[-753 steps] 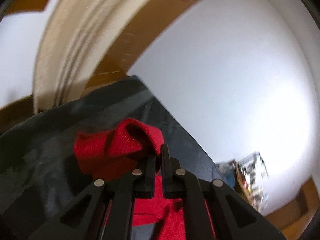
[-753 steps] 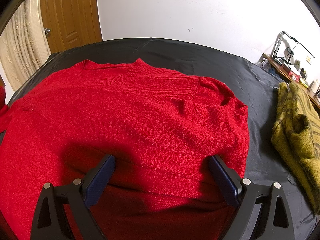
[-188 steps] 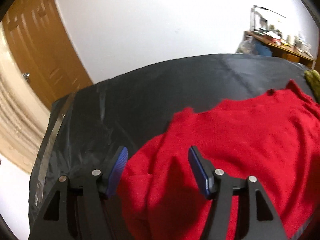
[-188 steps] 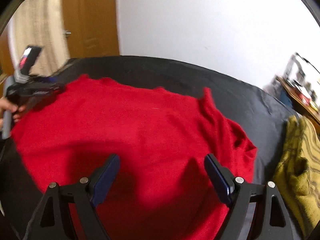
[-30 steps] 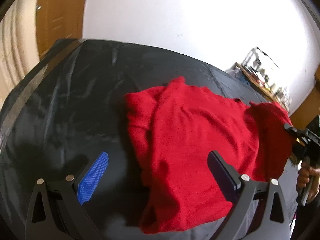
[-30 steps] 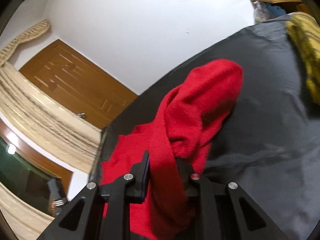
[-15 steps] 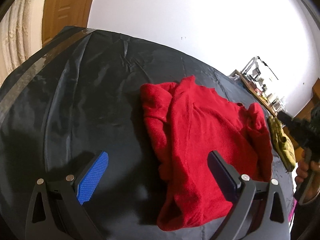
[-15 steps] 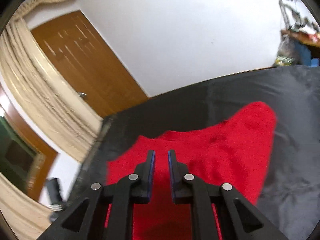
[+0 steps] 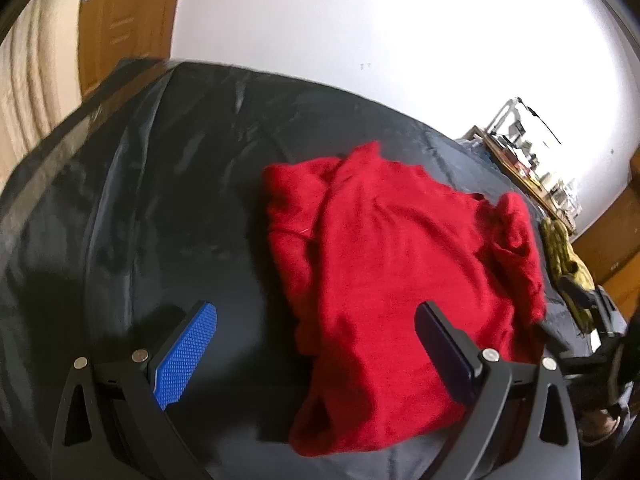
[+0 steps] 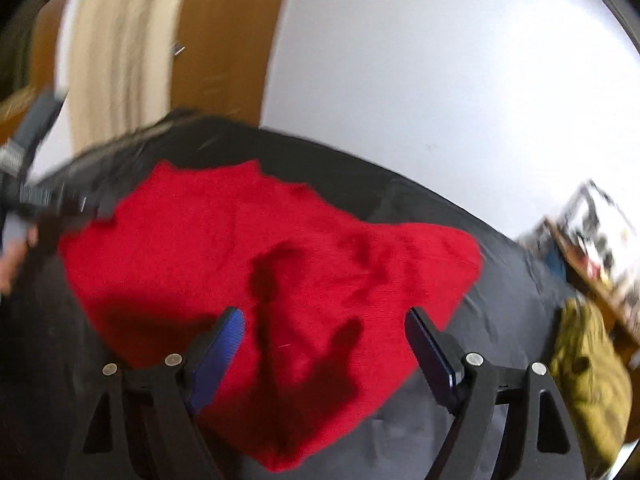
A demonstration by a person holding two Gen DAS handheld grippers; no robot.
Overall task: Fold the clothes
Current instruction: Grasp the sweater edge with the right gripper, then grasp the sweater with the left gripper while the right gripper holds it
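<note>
- The red sweater lies on the black surface in a narrow bundle, with both sides turned in over the middle.
- A second ago the right hand-held gripper was clenched on a raised fold of the sweater's right side. Now its jaws stand wide apart, nothing is between them, and it hangs above the sweater.
- The fold that was lifted now rests on top of the sweater, so the right side seems to be laid over.
- The left hand-held gripper is also released, as it was a second ago. It hovers near the sweater's near edge, with one finger over the black surface and one over the knit.
- The edges of the bundle are still lumpy, so more smoothing or another fold is probably needed.
- A yellow-green garment lies to the right of the sweater, apart from it.
</note>
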